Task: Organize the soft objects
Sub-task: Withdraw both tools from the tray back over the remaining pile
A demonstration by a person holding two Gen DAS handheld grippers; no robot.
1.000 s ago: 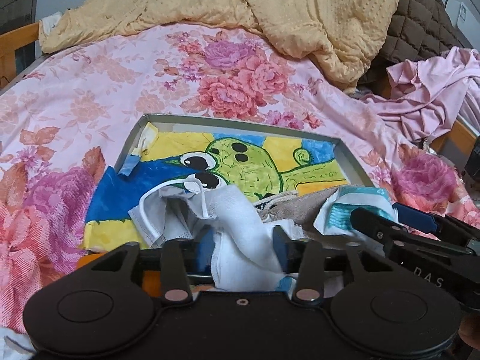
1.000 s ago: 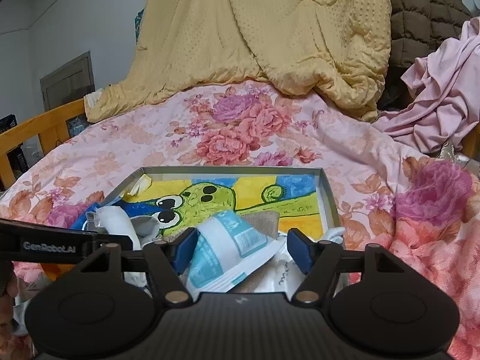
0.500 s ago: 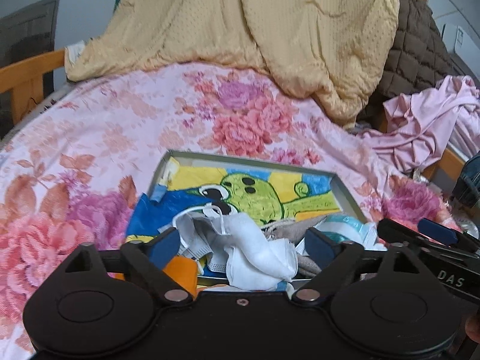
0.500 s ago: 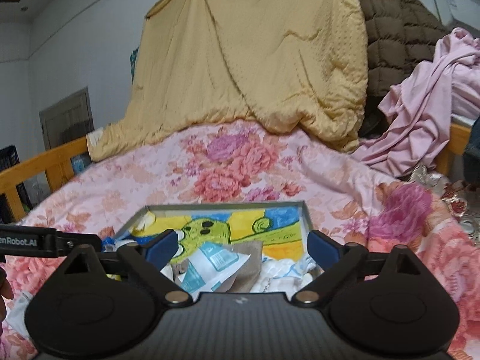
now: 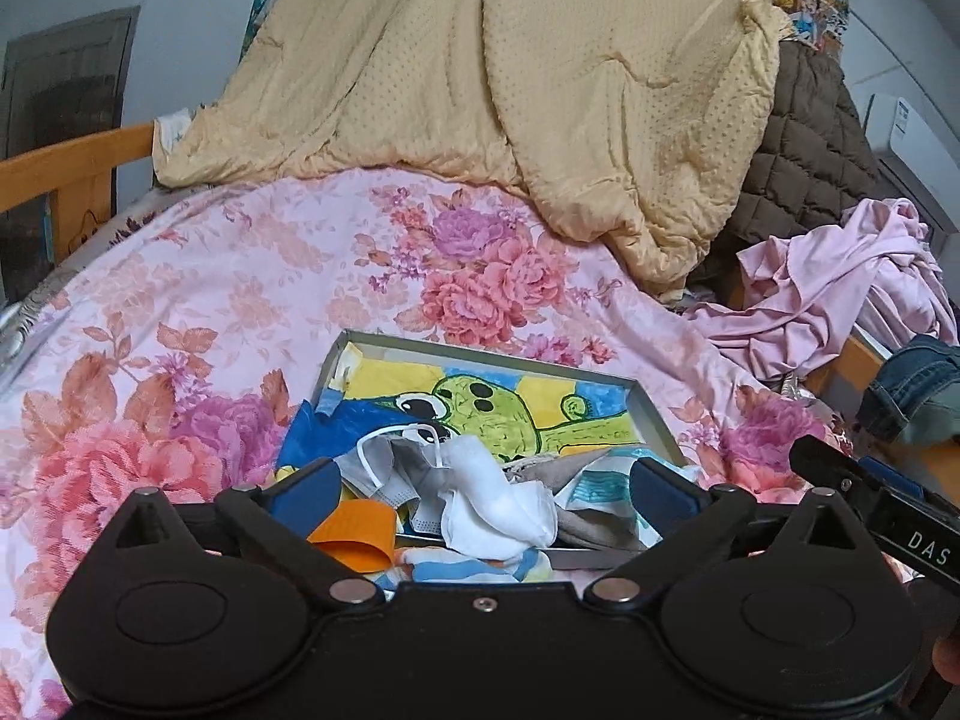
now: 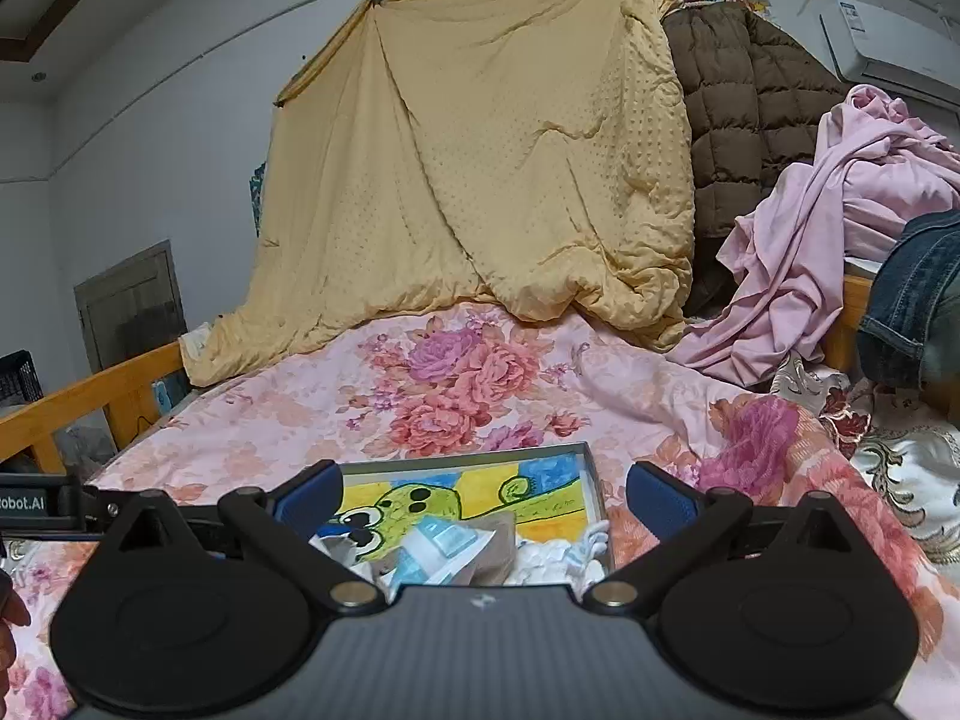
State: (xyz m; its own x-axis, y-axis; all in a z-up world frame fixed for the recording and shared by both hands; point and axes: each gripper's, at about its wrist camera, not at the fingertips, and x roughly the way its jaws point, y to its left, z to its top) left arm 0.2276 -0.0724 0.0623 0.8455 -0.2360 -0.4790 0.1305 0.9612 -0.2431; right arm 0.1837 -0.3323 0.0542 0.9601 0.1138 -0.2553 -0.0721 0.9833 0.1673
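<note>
Left wrist view: left gripper (image 5: 483,489) jaws opening, grasping nothing.
Tray (image 5: 651,414): white sock (image 5: 498,498) inside.
Right gripper (image 6: 483,492): jaws opening, empty.

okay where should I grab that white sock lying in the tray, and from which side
Probably the white sock is best taken at its rounded near end, which bulges up on top of the pile at the tray's front edge. Come from above and from this near side, as other soft things crowd it left and right.
</note>
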